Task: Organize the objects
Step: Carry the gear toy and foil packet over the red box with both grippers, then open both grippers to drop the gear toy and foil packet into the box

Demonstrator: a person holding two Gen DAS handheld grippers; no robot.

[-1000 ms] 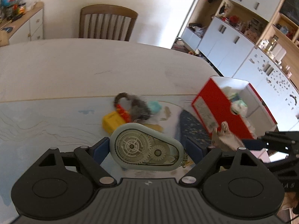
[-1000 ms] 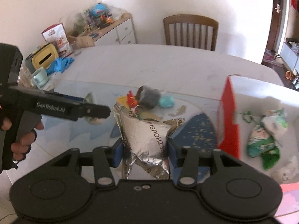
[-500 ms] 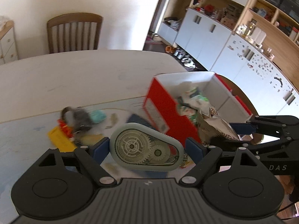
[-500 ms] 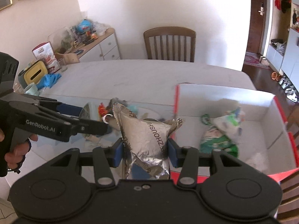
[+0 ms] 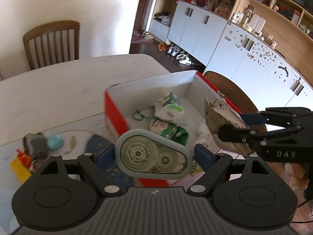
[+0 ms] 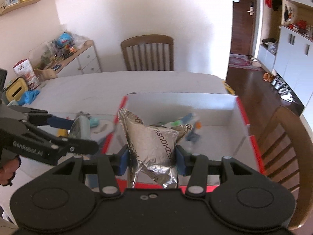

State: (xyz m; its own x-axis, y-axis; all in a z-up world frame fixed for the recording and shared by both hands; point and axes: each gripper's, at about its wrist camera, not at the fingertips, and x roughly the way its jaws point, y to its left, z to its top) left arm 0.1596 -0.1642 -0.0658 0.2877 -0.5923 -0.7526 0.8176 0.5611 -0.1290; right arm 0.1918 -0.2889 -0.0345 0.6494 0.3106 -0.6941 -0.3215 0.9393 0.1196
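My left gripper [image 5: 154,156] is shut on a pale green correction tape dispenser [image 5: 152,159] with clear gears, held above the near corner of the red and white box [image 5: 115,109]. My right gripper [image 6: 151,154] is shut on a crumpled silver foil packet [image 6: 154,145], hanging over the box [image 6: 242,113]. In the left wrist view the foil packet [image 5: 225,121] and the right gripper [image 5: 252,125] show at the box's right side. Green and white wrappers [image 5: 168,117] lie inside the box. The left gripper [image 6: 64,129] with the dispenser [image 6: 81,129] shows at the left of the right wrist view.
On the table left of the box lie a yellow block [image 5: 19,168], a grey fuzzy thing [image 5: 36,144] and a teal lump [image 5: 55,142]. A wooden chair [image 6: 148,52] stands at the far side, another chair [image 6: 283,145] at the right. A cluttered sideboard [image 6: 64,58] is at the left.
Both grippers have swept to the right with their loads, from over the clutter on the table to over the red and white box. Neither grip has changed.
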